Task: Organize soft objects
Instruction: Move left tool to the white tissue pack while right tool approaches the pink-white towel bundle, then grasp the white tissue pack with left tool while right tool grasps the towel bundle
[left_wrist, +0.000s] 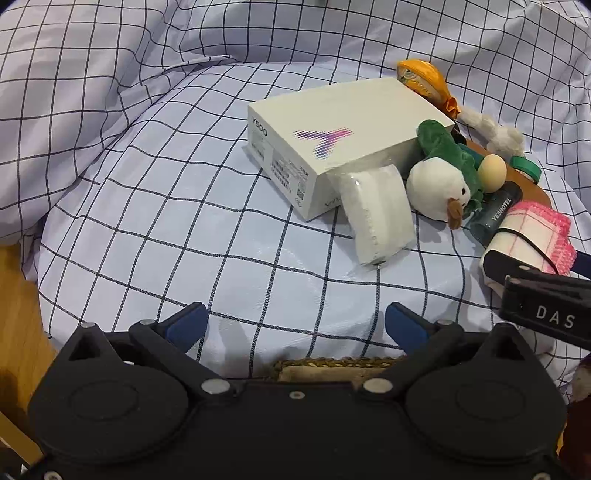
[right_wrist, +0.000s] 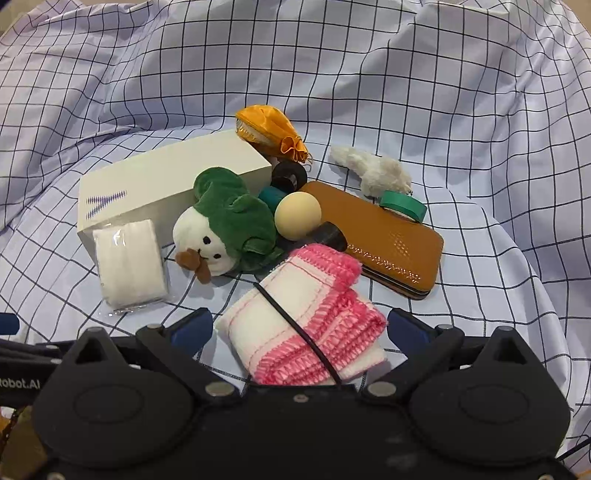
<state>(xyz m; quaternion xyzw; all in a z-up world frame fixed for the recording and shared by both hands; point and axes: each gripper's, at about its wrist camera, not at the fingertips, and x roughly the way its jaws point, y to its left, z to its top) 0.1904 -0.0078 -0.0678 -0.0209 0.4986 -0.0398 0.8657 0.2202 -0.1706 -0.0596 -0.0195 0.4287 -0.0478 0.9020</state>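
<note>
Pink-edged towel roll, bound by a black band, is being straddled by the open right gripper, its long axis running from 7 toward 1 o'clock on the checked bedsheet. The left gripper is being held open and empty, the roll lying at its 2 o'clock, so the right is judged nearer.

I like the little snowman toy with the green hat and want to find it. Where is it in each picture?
Left wrist view: the snowman toy is right of the middle, lying against the white box's right end.
Right wrist view: the snowman toy is a bit left of the middle, in front of the white box.
Shared landmark: the cream ball touching its green hat.
</note>
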